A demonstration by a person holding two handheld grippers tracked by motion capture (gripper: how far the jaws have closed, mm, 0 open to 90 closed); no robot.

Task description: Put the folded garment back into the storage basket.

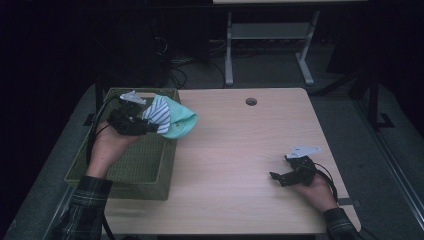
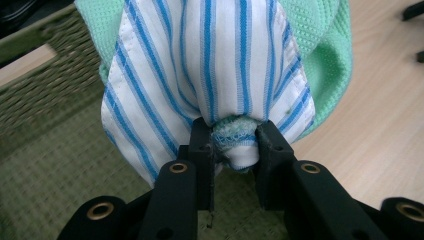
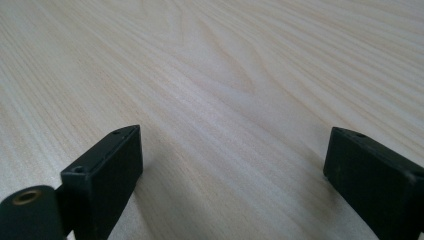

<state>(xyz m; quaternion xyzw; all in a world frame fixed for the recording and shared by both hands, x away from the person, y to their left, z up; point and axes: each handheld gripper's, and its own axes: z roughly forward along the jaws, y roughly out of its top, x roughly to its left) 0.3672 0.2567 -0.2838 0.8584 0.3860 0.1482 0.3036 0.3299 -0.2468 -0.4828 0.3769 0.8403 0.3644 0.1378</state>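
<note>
Left gripper (image 1: 145, 121) clenched on striped-and-green cloth (image 1: 172, 117) over basket (image 1: 150, 177), far left; right gripper (image 3: 232, 170) released, near right on table (image 1: 240, 150).

We are holding a bundled cloth (image 1: 167, 117), white with blue stripes on one face and mint-green knit on the other. Its gathered end is sitting pinched between the jaws of our left hand-held gripper (image 2: 235, 142). The bundle is hanging in the air above the green woven basket's (image 1: 150, 177) right rim, beside the worktop (image 1: 240, 150).
</note>
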